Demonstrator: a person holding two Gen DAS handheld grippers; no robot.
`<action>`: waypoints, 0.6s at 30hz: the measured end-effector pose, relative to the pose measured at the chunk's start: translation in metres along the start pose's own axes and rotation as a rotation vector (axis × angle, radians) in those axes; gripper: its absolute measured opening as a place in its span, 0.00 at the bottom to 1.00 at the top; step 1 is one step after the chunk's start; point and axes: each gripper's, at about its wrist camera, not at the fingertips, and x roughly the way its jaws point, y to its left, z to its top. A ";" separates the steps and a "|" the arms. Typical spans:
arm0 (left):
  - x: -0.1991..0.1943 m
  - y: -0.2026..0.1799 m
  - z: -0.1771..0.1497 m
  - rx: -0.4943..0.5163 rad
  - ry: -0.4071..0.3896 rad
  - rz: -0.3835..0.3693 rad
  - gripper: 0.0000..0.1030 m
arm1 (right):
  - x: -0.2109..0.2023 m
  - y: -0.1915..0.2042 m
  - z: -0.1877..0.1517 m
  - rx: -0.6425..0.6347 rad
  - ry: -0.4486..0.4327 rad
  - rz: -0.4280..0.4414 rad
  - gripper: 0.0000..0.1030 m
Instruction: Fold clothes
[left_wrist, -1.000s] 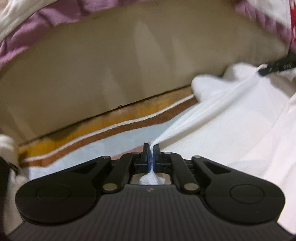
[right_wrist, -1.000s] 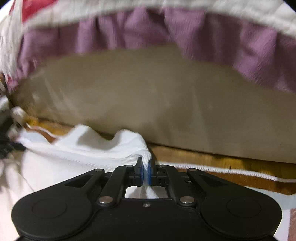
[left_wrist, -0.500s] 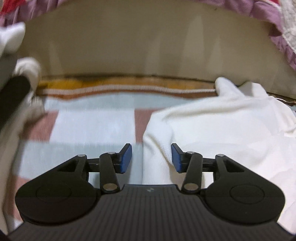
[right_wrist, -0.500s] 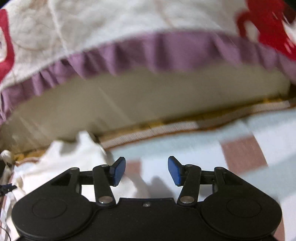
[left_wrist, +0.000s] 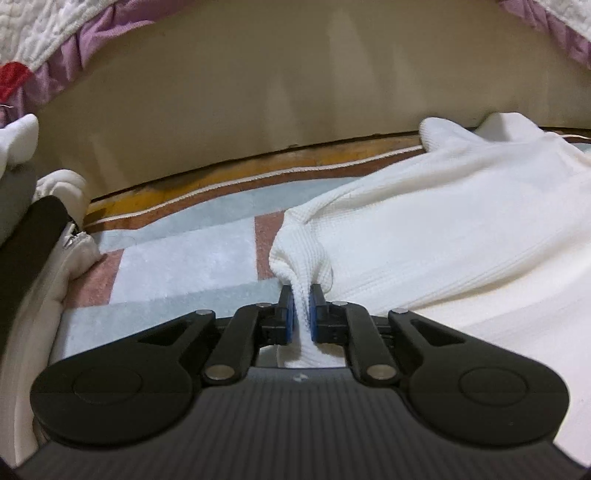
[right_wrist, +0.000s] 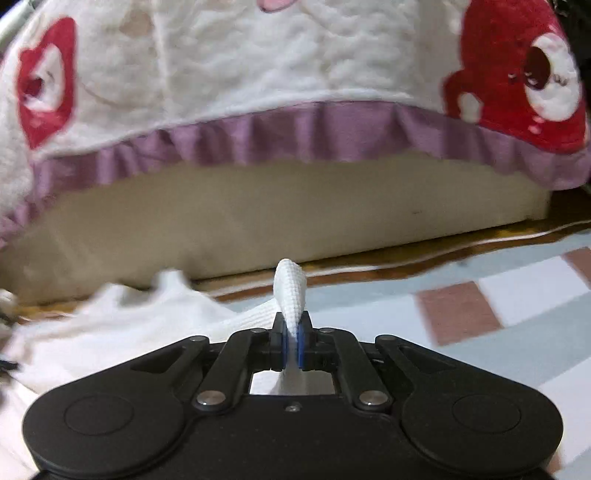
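White ribbed garment: spread on checked rug, beside beige bed base. Left gripper: closing, pads pinching a garment fold. Right gripper: clamped on another fold of the garment, fabric standing up between pads.

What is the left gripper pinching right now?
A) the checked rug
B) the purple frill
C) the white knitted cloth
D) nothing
C: the left gripper has its blue pads squeezed on a bunched fold of the white knitted cloth, above the checked rug.
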 end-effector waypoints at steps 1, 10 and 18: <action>0.000 -0.002 0.000 -0.003 -0.003 0.012 0.09 | 0.012 -0.006 -0.002 0.022 0.056 0.011 0.06; -0.047 0.005 -0.014 -0.188 0.060 0.061 0.59 | 0.013 -0.021 -0.021 0.197 0.095 0.039 0.66; -0.122 0.001 -0.075 -0.233 0.188 0.113 0.59 | 0.010 0.008 -0.028 -0.120 0.188 -0.004 0.66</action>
